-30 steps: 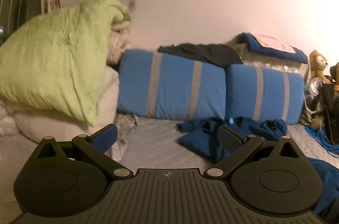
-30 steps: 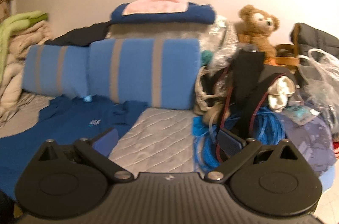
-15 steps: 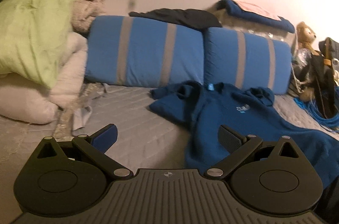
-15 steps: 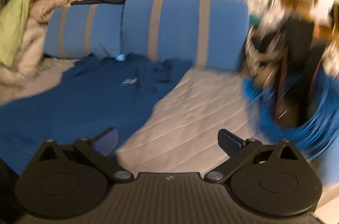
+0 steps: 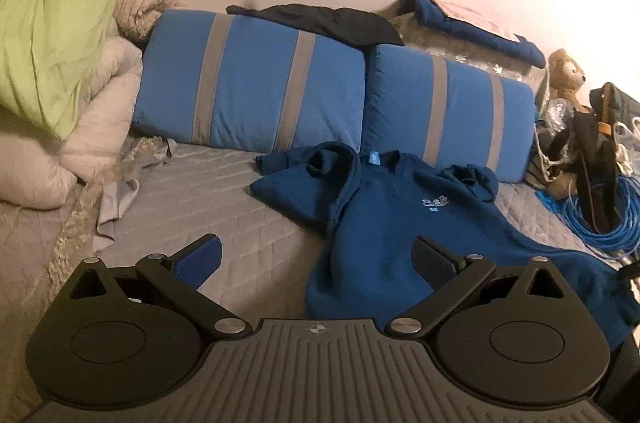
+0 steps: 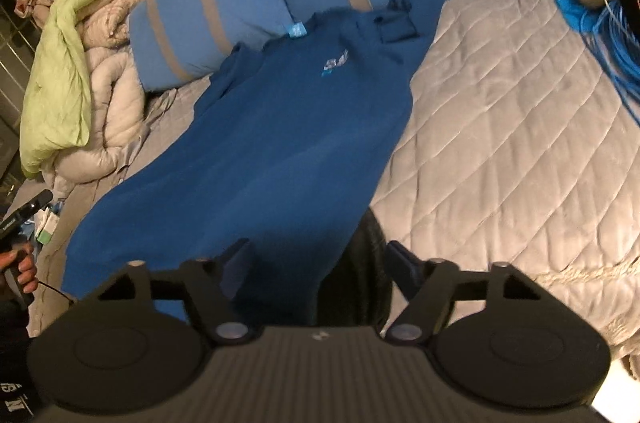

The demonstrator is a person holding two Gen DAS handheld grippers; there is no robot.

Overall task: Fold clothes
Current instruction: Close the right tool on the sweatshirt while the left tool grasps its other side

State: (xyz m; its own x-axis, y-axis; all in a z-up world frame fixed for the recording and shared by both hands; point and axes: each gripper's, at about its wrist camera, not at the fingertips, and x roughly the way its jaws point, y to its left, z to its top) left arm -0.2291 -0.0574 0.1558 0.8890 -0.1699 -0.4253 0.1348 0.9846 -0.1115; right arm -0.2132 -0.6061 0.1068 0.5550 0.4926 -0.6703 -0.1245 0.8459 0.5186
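Both views have tipped downward since the earlier frames: wall fills less of each, bed more. Right gripper [image 6: 316,263] jaws have just been closing; the hem corner of the blue sweatshirt [image 6: 256,151] lies between them, and whether the pads press it cannot be told. Left gripper [image 5: 316,259] jaws spread wide, nothing between them, above the mattress cover [image 5: 224,207] and the garment's edge.

Item: sweatshirt, dark blue, long-sleeved. Lies front up on the grey quilted bed, collar toward the striped pillows [image 5: 256,91], hem toward the cameras. Sleeves bunched near the shoulders; body fairly flat with soft creases. Small pale blue neck tag [image 6: 297,29] at the collar; small pale chest logo [image 6: 335,62], lettering too small to read.

Other writing: white letters on a dark sleeve at the lower left corner of the right view, partly cut off.

Surroundings: green and cream bedding pile [image 5: 68,35] at left, coiled blue cable [image 5: 600,211] at right.
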